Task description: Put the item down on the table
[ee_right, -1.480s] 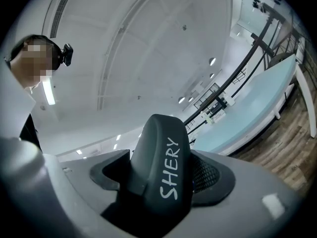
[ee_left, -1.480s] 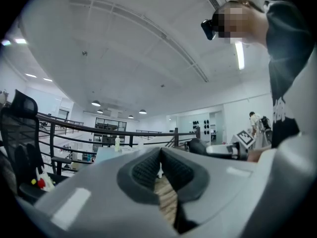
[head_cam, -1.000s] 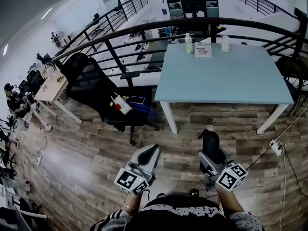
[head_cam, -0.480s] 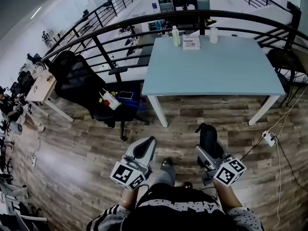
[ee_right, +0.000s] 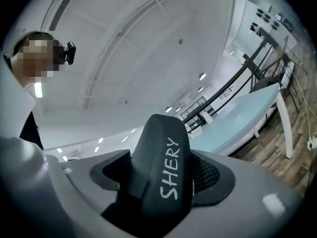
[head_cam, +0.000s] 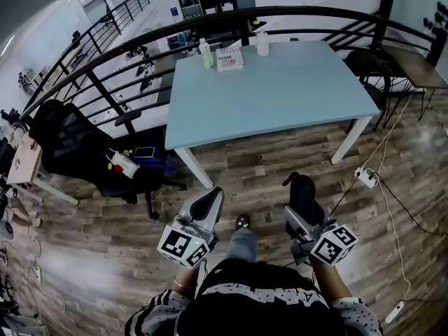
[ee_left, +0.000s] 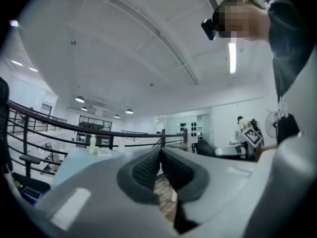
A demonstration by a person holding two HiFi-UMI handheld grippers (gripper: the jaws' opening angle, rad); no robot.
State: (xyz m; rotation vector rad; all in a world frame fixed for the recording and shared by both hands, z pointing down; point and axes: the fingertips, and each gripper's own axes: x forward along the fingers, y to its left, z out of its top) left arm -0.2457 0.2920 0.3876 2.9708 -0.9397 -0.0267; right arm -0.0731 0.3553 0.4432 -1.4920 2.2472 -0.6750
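A black oblong case (head_cam: 302, 190) with white lettering on it stands upright between the jaws of my right gripper (head_cam: 302, 196), which is shut on it. In the right gripper view the case (ee_right: 161, 167) fills the gap between the pads of that gripper (ee_right: 163, 158). My left gripper (head_cam: 210, 200) is held beside it at the same height, shut with nothing in it; in the left gripper view its pads (ee_left: 148, 168) meet at the tips. Both hang over the wooden floor, short of the light blue table (head_cam: 273, 93) ahead.
At the table's far edge stand two bottles (head_cam: 206, 53) (head_cam: 262, 44) and a small packet (head_cam: 230, 61). A black railing (head_cam: 210, 21) runs behind it. A black office chair (head_cam: 73, 152) is at the left. A power strip (head_cam: 367, 177) with cables lies on the floor at the right.
The view has moved forward and turned, so the table now sits nearer and further left. Both grippers keep their pose, the right still holding the case.
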